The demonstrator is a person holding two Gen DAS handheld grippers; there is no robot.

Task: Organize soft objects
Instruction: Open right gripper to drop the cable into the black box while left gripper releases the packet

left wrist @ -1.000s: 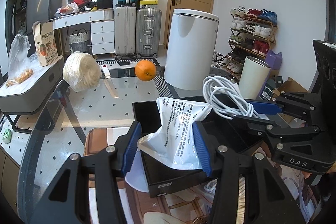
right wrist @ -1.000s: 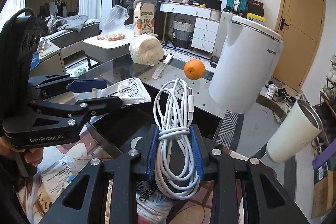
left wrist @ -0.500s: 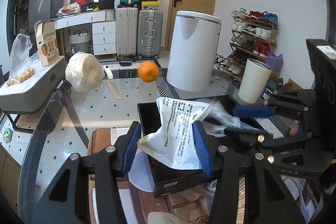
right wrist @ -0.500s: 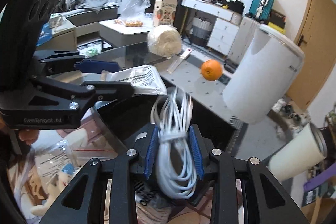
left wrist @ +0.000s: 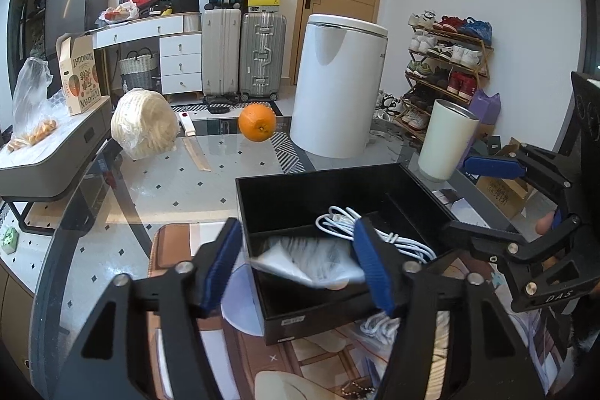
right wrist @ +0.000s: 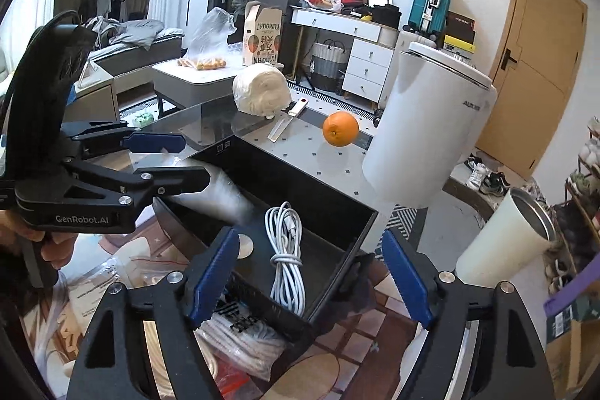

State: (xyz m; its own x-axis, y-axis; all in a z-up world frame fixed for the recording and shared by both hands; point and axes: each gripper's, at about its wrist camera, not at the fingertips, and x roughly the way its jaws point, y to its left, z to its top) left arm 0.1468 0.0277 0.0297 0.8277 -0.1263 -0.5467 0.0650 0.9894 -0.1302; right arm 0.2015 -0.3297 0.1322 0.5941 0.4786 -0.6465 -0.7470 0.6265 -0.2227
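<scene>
Here, both grippers' jaws have just been opening: the white coiled cable (right wrist: 287, 259) lies lengthwise in the black box (right wrist: 337, 208) below the spread right gripper (right wrist: 311, 272); the blurred white pouch (left wrist: 311, 259) drops beneath the spread left gripper (left wrist: 296, 263).

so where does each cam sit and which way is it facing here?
Left wrist: on the left gripper, looking down-forward over the black box toward the door; right gripper at right.
Right wrist: on the right gripper, facing the box and fridge; left gripper and a hand at left.
Shared: box, cable, orange, white bin.
</scene>
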